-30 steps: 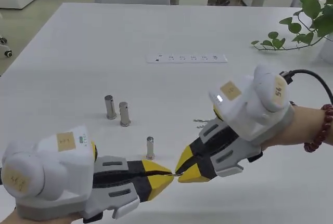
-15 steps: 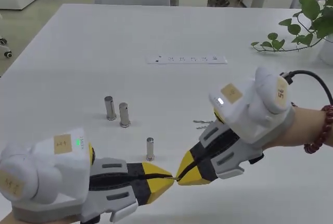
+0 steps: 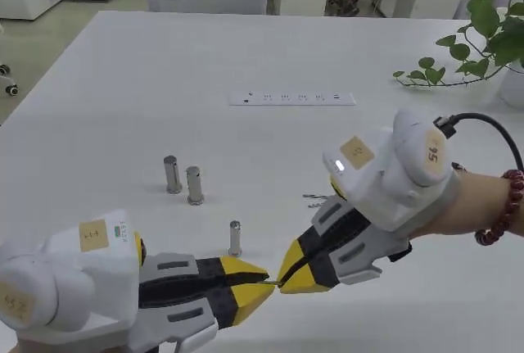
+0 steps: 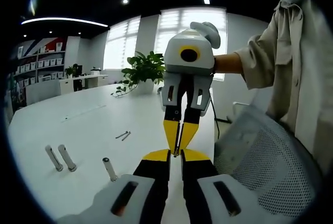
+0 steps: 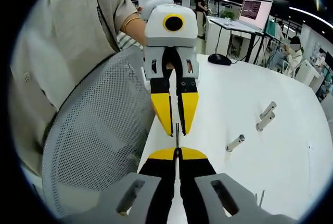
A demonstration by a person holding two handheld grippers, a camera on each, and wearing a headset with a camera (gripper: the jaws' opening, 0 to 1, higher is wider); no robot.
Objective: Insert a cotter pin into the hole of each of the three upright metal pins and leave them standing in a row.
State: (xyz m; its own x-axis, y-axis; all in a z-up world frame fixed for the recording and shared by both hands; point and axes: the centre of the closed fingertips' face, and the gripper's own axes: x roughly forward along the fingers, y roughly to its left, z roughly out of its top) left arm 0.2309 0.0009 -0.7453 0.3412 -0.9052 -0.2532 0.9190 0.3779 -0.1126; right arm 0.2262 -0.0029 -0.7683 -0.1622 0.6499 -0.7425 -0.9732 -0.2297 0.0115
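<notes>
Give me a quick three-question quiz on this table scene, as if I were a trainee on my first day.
1. Fill in: the left claw and right claw meet tip to tip at a thin ____.
2. How many metal pins stand upright on the table?
3. True or false: the power strip lies between the metal pins and the claws.
Key: 1. Cotter pin. 2. Three. 3. False: it lies beyond the pins, farther from the claws.

Right gripper [image 4: 178,148] holds a cotter pin [image 4: 177,153] between left gripper's [image 4: 176,157] parted fingers [image 4: 156,156].
</notes>
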